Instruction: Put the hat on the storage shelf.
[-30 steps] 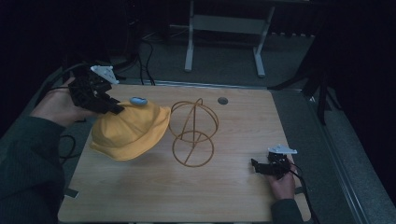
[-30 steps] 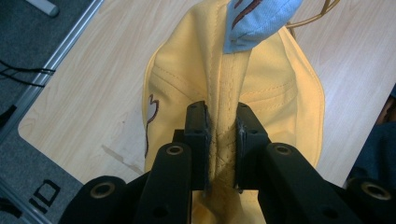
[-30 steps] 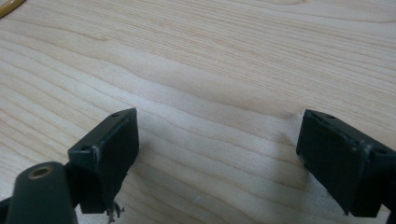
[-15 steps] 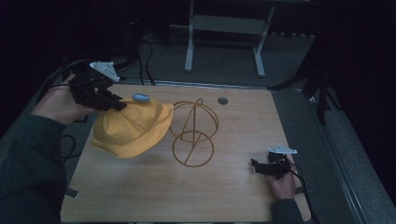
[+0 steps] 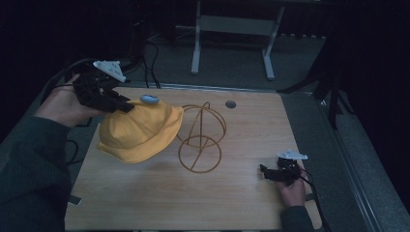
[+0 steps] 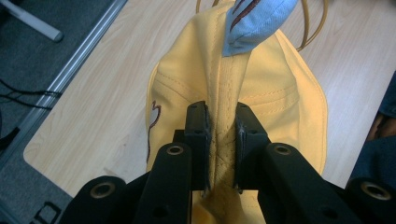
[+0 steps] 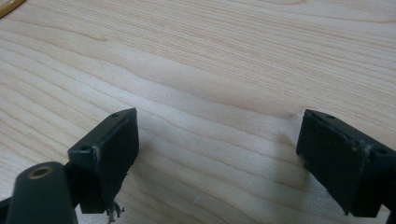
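My left gripper (image 6: 222, 140) was clamped on the yellow hat (image 5: 138, 130), holding it just left of the wire stand (image 5: 200, 140), brim touching it. My right gripper (image 7: 217, 158) rested near the stand, jaws wide apart.

Dark lab: lone wooden table (image 5: 145, 208), floor cables (image 5: 154, 53), metal stand (image 5: 232, 34).

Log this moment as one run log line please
left tongs: shut on yellow hat | hat: lifted beside wire stand | right tongs: open, low over table
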Motion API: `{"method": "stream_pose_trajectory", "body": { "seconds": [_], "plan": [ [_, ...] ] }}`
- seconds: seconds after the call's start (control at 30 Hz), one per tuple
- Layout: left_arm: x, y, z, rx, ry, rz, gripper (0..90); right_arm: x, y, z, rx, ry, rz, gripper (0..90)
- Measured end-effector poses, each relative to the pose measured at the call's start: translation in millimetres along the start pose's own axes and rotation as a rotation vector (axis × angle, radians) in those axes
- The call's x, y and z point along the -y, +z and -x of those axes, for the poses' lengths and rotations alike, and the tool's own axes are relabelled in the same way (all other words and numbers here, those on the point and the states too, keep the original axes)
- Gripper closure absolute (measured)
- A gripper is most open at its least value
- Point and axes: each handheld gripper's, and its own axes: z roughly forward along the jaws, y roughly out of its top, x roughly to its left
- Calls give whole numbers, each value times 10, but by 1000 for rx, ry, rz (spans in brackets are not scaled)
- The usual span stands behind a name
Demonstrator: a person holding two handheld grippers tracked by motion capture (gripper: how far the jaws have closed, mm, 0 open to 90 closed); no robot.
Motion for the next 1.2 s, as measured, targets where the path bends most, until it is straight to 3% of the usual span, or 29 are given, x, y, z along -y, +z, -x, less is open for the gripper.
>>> {"method": "stream_pose_trajectory", "body": {
  "seconds": [0.47, 1.2],
  "plan": [
    [-101, -23, 38, 8, 27, 44, 789, 0, 0, -1, 0, 2, 0, 130],
    [-404, -2, 67, -3, 59, 84, 788, -4, 6, -3, -2, 1, 2, 130]
  ]
}}
